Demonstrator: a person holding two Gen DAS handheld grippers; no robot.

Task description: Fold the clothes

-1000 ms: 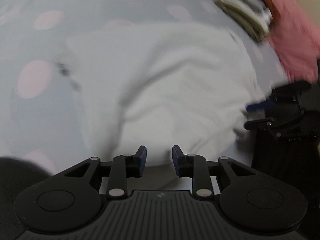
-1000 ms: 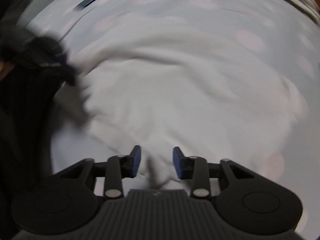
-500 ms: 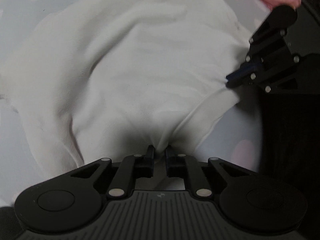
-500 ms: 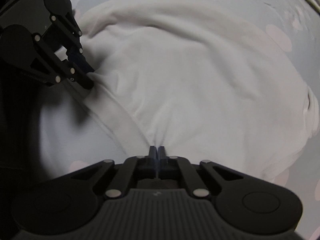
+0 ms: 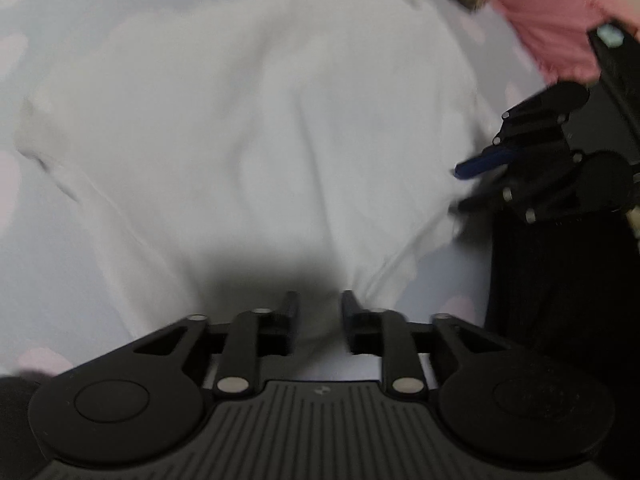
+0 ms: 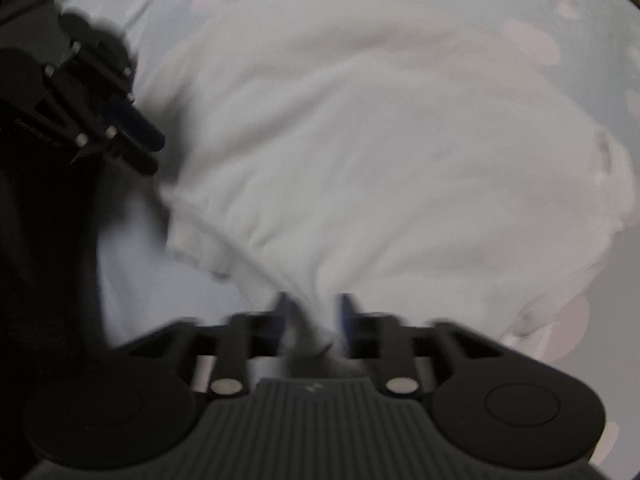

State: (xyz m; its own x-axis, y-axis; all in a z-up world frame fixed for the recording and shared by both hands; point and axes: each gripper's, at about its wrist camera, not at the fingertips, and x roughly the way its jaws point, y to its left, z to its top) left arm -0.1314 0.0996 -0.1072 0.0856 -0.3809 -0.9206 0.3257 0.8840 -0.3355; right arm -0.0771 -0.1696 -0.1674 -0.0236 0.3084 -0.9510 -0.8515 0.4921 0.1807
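Both grippers have let go since half a second ago: left gripper (image 5: 318, 304) and right gripper (image 6: 311, 306) now stand spread apart. White garment (image 5: 260, 140) lies spread on the dotted sheet (image 5: 60, 8), its hem at six o'clock between each pair of fingers. Pink cloth (image 5: 552, 12) sits at one o'clock.

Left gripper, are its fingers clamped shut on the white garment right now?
No, the left gripper has a clear gap between its fingers, with the white garment lying loose between them.
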